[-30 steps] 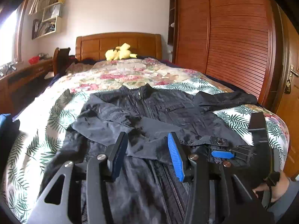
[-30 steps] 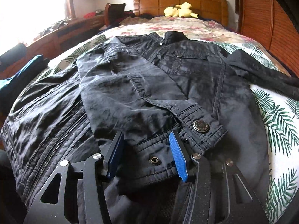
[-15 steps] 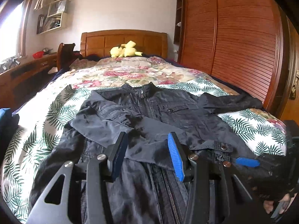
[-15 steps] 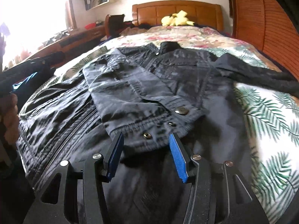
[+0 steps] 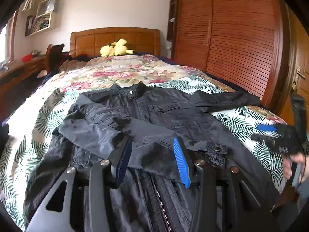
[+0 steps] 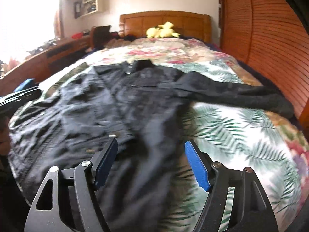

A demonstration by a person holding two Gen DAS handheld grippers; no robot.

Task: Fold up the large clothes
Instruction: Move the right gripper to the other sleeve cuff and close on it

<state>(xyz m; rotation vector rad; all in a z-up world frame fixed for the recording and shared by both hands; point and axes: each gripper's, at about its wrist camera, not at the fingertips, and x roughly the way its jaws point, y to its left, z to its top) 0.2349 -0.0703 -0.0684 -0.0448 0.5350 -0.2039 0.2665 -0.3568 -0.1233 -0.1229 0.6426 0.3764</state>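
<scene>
A black zip-up jacket (image 5: 166, 114) lies face up on the bed, collar toward the headboard. Its left sleeve (image 5: 108, 133) is folded across the body, with the snap cuff (image 5: 217, 148) by the zipper. The other sleeve (image 5: 229, 100) stretches out to the right. My left gripper (image 5: 152, 154) is open and empty just above the folded sleeve. My right gripper (image 6: 150, 160) is open and empty over the jacket's lower right side (image 6: 123, 116); its view is blurred. It also shows at the right edge of the left wrist view (image 5: 270, 131).
The bed has a palm-leaf and floral cover (image 5: 241, 123) and a wooden headboard (image 5: 115, 38) with a yellow plush toy (image 5: 115, 49). A slatted wooden wardrobe (image 5: 231, 31) stands on the right. A wooden desk (image 6: 48, 56) runs along the left.
My right gripper has let go of the sleeve cuff, opened wider and swung off to the right. My left gripper has stayed open and has drawn back a little.
</scene>
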